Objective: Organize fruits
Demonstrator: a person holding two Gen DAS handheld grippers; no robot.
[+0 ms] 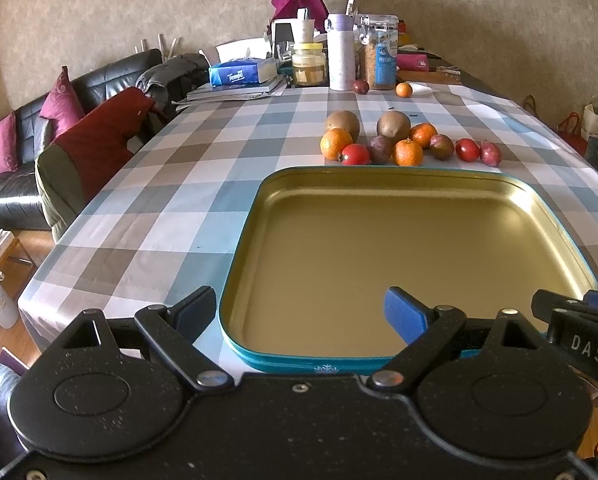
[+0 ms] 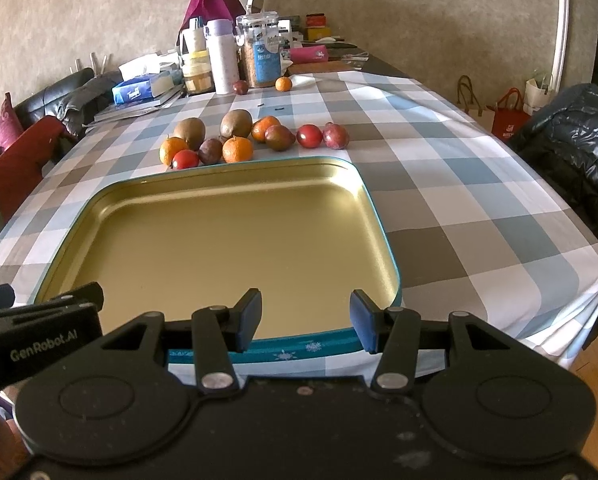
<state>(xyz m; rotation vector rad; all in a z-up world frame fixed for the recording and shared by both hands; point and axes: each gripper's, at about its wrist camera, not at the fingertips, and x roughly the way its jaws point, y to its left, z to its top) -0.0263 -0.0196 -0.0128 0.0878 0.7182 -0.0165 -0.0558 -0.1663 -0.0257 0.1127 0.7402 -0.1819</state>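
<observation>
The fruit cluster [image 1: 403, 140] lies on the worktop [image 1: 171, 200] just beyond the far rim of the tray [image 1: 235, 264], near it without resting in it. The cluster holds two brown kiwis [image 1: 393, 123] at the back, three mandarins [image 1: 335, 143], two red tomatoes [image 1: 355, 155] and several dark purple passion fruits [image 1: 380, 148]; most of these touch a neighbour. At the cluster's right end a tomato and a purple fruit [image 2: 335, 135] sit slightly apart from the rest. Two strays, a mandarin [image 2: 283, 83] and a dark fruit [image 2: 240, 87], lie well apart, close to the jars.

The tray is a shallow gold-lined tin with a teal outer wall and rounded corners (interior bare). Its near wall stands close to the worktop's near edge.

The left hand-held gripper [image 1: 299, 312] hovers over the tray's near left corner, fingers spread wide and holding nothing; one finger is outside the rim, the other over the tray floor. The right hand-held gripper [image 2: 305, 314] hovers over the near right part of the tray, fingers likewise spread and empty.

Open checked cloth extends left of the tray and right of it to the worktop's side edges. The far end is crowded: a tissue box [image 1: 243, 72], a white flask [image 1: 341, 56] and storage jars [image 1: 380, 56]. A dark jacket [image 2: 575, 160] hangs beside the right edge.
</observation>
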